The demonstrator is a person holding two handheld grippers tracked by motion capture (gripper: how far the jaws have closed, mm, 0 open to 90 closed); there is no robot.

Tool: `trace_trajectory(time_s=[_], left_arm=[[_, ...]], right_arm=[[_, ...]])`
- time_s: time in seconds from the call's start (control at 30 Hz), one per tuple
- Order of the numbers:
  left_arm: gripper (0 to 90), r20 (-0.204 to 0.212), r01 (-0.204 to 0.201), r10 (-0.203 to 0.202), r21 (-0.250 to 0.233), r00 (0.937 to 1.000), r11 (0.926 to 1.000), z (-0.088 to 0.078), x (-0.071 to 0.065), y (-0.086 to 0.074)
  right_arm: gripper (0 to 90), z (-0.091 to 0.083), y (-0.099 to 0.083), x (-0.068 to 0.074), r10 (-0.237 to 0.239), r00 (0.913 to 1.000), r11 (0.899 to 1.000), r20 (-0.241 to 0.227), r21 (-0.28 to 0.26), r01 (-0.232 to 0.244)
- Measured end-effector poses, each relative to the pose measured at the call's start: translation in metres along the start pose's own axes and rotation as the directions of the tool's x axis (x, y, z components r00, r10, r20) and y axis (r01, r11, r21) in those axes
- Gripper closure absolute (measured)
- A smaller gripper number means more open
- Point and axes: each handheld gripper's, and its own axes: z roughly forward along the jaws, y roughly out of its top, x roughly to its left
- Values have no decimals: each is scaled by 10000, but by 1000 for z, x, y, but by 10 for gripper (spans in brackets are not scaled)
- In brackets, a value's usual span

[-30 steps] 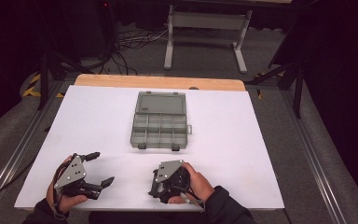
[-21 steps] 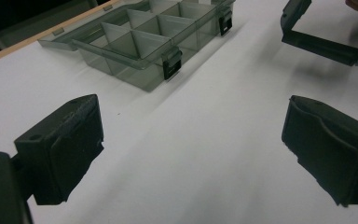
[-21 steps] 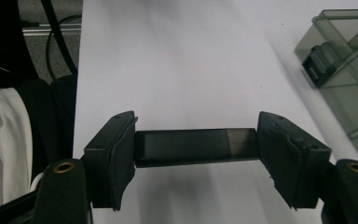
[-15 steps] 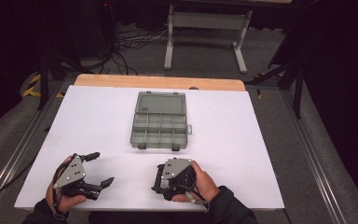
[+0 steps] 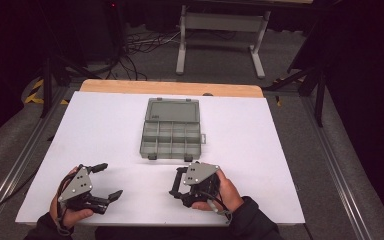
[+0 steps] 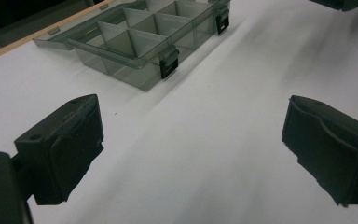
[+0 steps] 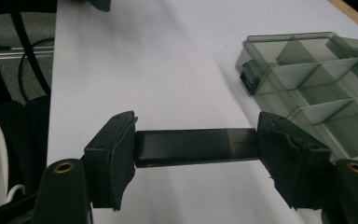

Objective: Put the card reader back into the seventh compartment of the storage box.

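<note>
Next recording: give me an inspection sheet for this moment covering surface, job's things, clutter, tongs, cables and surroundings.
Surface: white table top, bare wood strip along the far edge.
Job's things: grey compartment box, lid open, compartments look empty; black stick, held by its two ends.
Clutter: nothing seen.
Tongs: right tongs shut on the black stick, near the box's front edge; left tongs open, nothing between the jaws, over the table's near left corner.
Cables: black cables on the floor beyond the table.
Surroundings: grey metal stand behind the table, dark floor, rails along both sides.
</note>
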Motion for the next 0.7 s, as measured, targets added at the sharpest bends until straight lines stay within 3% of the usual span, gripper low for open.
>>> trace_trajectory(time_s=[0.23,0.43,0.7], left_arm=[[61,64,-13,13,20,10000,10000,2,0,0],[61,93,6,-7,77,10000,10000,2,-1,0],[61,124,7,-8,86,9999,10000,3,-1,0]], right_arm=[[311,0,1,-10,80,9982,9998,592,-196,-68],[310,-1,4,-19,-164,9922,9998,1235,-126,181],[311,-7,6,-38,134,9844,9988,1753,-486,-50]])
